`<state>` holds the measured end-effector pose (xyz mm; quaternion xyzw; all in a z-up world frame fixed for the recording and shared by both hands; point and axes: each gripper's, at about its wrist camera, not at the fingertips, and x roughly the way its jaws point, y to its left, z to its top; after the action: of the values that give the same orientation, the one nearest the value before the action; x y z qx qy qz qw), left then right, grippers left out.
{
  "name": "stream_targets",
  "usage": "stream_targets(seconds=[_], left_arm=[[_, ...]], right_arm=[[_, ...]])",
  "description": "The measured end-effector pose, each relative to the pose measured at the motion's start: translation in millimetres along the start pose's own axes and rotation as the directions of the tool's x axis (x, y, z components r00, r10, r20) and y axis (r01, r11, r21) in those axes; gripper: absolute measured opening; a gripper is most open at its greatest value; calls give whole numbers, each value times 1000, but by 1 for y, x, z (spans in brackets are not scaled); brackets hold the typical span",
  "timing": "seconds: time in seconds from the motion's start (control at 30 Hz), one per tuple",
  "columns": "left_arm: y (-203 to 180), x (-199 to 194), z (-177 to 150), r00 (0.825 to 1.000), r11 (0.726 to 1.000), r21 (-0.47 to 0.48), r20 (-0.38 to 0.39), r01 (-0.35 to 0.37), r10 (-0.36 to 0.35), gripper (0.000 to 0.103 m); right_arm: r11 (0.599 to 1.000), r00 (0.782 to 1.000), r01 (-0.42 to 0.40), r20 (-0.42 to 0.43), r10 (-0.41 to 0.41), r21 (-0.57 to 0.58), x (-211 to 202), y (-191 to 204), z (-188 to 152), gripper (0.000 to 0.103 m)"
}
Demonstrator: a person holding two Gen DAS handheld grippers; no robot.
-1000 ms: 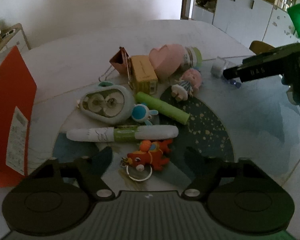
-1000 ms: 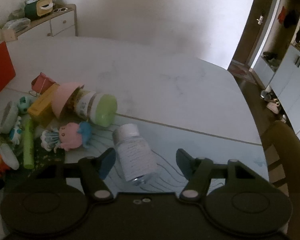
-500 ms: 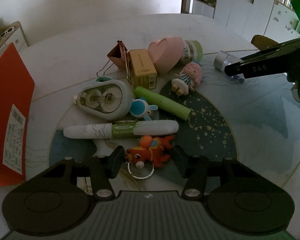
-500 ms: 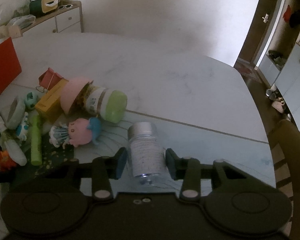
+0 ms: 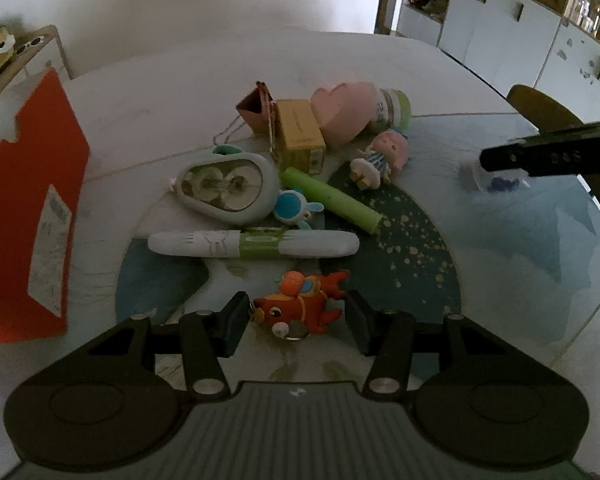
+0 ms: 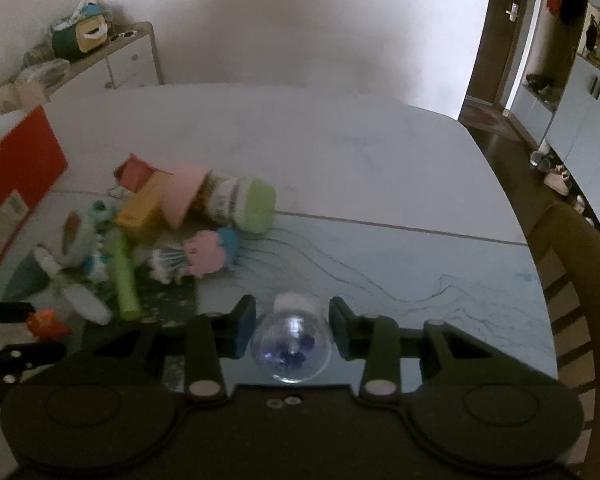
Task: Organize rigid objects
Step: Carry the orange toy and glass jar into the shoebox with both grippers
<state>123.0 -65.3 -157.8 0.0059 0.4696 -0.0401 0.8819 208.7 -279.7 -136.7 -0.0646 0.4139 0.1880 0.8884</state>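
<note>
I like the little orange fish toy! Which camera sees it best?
The left wrist view. There the orange fish toy sits close up between the left claw's fingers, so its eye, fins and key ring show clearly. The right wrist view shows it only as a small blurry orange blob at the left edge.

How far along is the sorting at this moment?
Nothing looks sorted yet: the marker, green tube, doll and jar lie piled on the table. In hand: left gripper clamps the orange fish keychain; right gripper clamps the clear bottle.
</note>
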Motion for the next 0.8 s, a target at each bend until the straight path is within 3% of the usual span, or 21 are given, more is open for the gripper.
stream_targets(seconds=[0.37,0.8], left_arm=[[11,-36,-2,999,999,-32,46,6,-5,52],[49,-102,23,993,999,3,110,36,-36,52]], right_arm=[[997,997,-71,42,71,5,-45,26,-2,39],[993,988,-100,113,107,-70,-96,100,28,39]])
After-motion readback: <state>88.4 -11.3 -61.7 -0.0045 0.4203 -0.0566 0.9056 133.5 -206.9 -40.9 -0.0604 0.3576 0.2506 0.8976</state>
